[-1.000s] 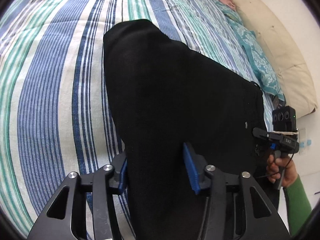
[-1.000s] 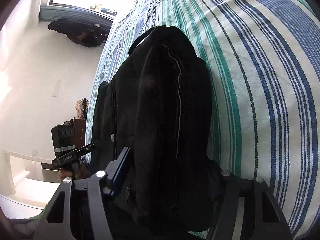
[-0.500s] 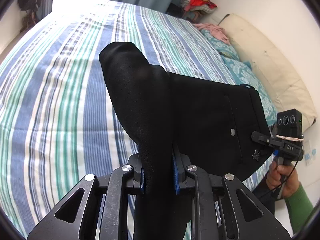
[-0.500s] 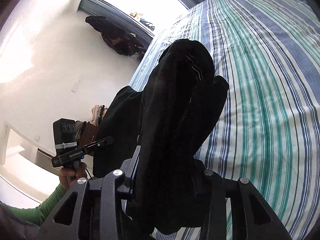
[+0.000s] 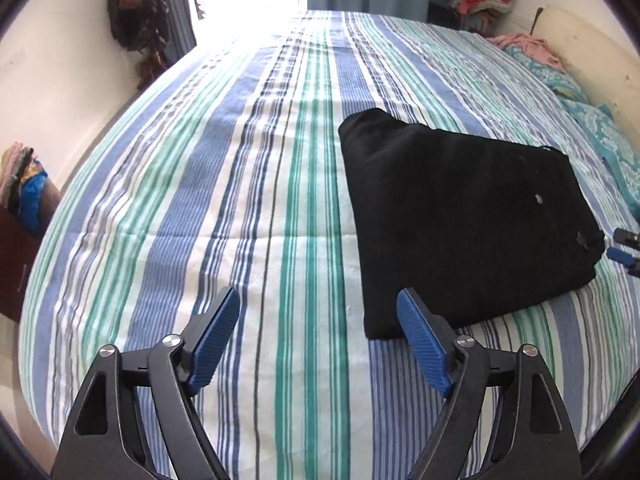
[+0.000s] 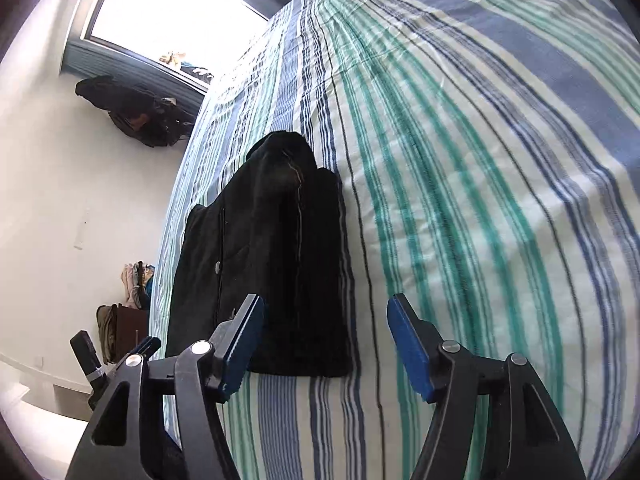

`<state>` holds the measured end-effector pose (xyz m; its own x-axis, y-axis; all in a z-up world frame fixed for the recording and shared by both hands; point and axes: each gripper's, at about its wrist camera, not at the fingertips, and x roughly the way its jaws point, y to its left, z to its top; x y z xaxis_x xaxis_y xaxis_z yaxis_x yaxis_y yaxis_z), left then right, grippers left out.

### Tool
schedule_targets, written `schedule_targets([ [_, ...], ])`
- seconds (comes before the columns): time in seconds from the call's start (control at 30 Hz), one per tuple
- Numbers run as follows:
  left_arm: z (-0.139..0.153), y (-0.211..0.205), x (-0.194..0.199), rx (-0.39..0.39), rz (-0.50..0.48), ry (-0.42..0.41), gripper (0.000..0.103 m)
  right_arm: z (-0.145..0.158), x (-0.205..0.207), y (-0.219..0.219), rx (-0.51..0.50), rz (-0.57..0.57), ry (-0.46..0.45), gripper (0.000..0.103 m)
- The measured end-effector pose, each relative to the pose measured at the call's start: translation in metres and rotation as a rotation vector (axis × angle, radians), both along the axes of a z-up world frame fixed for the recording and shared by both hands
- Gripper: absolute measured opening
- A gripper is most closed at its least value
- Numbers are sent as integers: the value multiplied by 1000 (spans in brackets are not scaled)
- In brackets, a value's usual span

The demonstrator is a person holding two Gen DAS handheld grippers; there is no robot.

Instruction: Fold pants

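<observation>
Black pants [image 5: 464, 216] lie folded into a flat bundle on the striped bed [image 5: 240, 200]. In the left wrist view they are right of centre. My left gripper [image 5: 320, 328] is open and empty, just in front of the bundle's near left corner. In the right wrist view the pants [image 6: 276, 264] lie ahead and left. My right gripper [image 6: 324, 340] is open and empty, its left finger over the bundle's near edge. The right gripper's tips [image 5: 624, 248] show at the right edge of the left wrist view.
Teal patterned pillows [image 5: 600, 128] and a cream headboard [image 5: 592, 52] lie at the bed's right side. A pile of clothes [image 5: 480, 0] sits at the far corner. Dark garments [image 6: 132, 116] hang on the wall by the window. A brown cabinet [image 6: 124, 332] stands beside the bed.
Both grippers were shut on the black pants and held them up. Now both have let go, opened and drawn back, and the pants lie folded on the bed.
</observation>
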<state>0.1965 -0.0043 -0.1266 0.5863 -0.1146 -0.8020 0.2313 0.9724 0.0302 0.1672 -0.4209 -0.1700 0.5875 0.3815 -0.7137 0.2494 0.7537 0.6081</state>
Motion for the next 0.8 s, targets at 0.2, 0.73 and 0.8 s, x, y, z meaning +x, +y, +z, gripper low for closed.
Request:
schedule_targets([
  [0.2, 10, -18, -56, 52, -18, -61, 90, 53, -69, 11, -239, -46, -91, 103],
  [0.73, 123, -43, -111, -62, -10, -293, 102, 162, -120, 116, -796, -69, -205, 103],
  [0.8, 120, -44, -118, -59, -16, -270, 102, 165, -127, 127, -817, -78, -223, 103],
])
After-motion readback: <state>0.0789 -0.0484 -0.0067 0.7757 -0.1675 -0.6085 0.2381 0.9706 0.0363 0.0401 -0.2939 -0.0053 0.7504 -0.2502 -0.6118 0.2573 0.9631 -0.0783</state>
